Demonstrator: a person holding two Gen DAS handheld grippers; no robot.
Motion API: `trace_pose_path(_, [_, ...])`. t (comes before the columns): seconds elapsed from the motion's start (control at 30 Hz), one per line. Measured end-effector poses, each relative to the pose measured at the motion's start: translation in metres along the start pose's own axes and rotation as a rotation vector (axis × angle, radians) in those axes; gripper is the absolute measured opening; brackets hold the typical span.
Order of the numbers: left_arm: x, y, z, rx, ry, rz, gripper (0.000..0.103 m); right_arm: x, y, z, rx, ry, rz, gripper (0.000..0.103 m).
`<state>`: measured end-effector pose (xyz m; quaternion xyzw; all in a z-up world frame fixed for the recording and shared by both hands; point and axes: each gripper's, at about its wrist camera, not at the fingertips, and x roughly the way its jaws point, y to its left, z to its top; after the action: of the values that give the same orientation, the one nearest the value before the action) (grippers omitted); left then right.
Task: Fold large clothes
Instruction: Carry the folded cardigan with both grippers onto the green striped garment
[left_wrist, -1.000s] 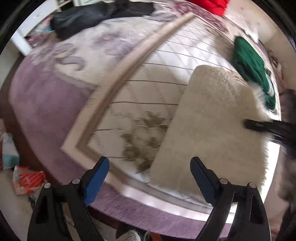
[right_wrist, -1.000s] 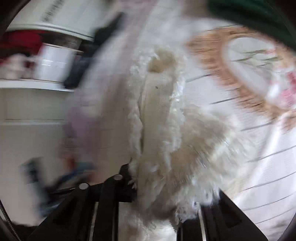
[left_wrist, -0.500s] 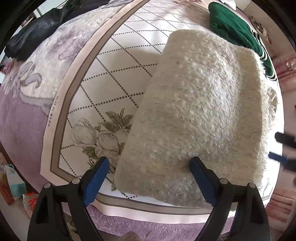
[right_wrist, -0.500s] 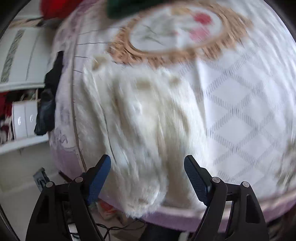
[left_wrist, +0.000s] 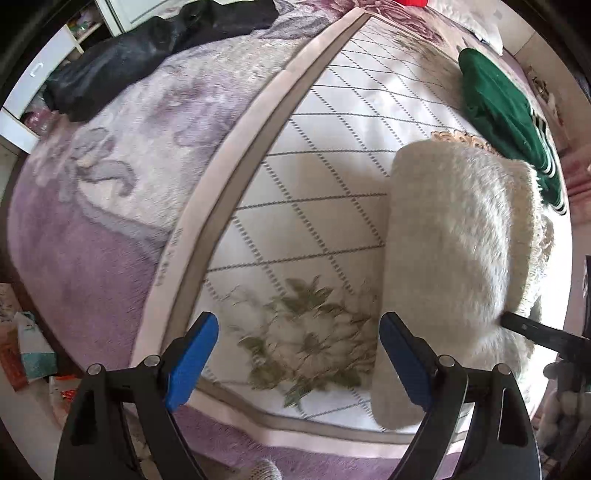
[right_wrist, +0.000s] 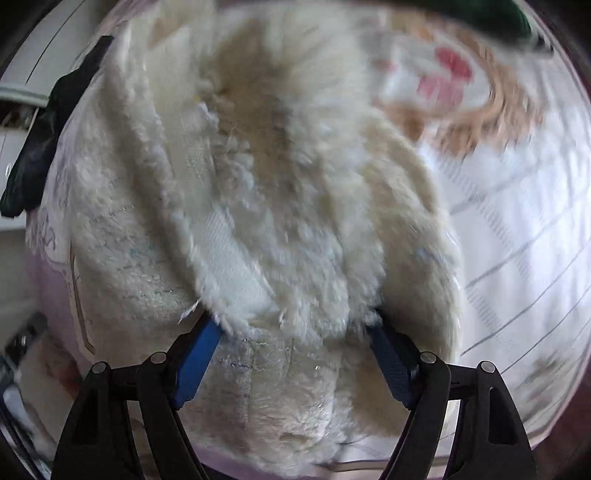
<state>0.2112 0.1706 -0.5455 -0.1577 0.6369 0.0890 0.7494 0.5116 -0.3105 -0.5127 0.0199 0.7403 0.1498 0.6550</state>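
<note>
Cream fleece garment (left_wrist: 454, 258) sits folded into a thick rectangular bundle on the quilted bedspread (left_wrist: 332, 177), near the bed's front edge, just beside the printed leaf motif. Fold looks mostly done; judging by the loose fluffy end, it may still need squaring.

Right gripper (right_wrist: 291, 354): jaws spread wide, straddling the bundle's near end, pile brushing both blue pads. No clamp visible, fabric isn't pinched or lifted, so I read it as not gripping. Probably parked there for a push or re-grab of that end.

Left gripper (left_wrist: 295, 354): jaws wide apart, nothing between them, over bare bedspread just to the left of the bundle. Its right finger is close to the bundle's edge; contact can't be confirmed.

View differences:
- Left wrist view gives layout: bundle outline, green garment (left_wrist: 506, 122) just behind it, black garment (left_wrist: 147, 55) well apart on the purple blanket (left_wrist: 74, 258), and a dark finger of the right gripper at the bundle's right side.
- Right wrist view is blurry but shows the layered end: woven backing strips, fleece edges, uneven stacking. Not visible from the left.
</note>
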Motion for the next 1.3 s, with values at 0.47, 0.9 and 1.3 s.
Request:
trace_pose_path(0.47, [0.089,-0.053,0.035,0.056,0.105,-0.350,0.091,0.035,-0.121,0.020,0.189,-0.015,0.311,0.086])
trace_pose_path(0.9, [0.079,-0.080,0.040,0.111,0.012,-0.502,0.091,0.059,-0.111,0.034,0.186,0.052,0.640,0.065])
trace_pose_path(1.3, [0.039,-0.129,0.053,0.197,-0.074,-0.381,0.091,0.039,-0.089,0.001,0.297,0.000,0.721,0.032])
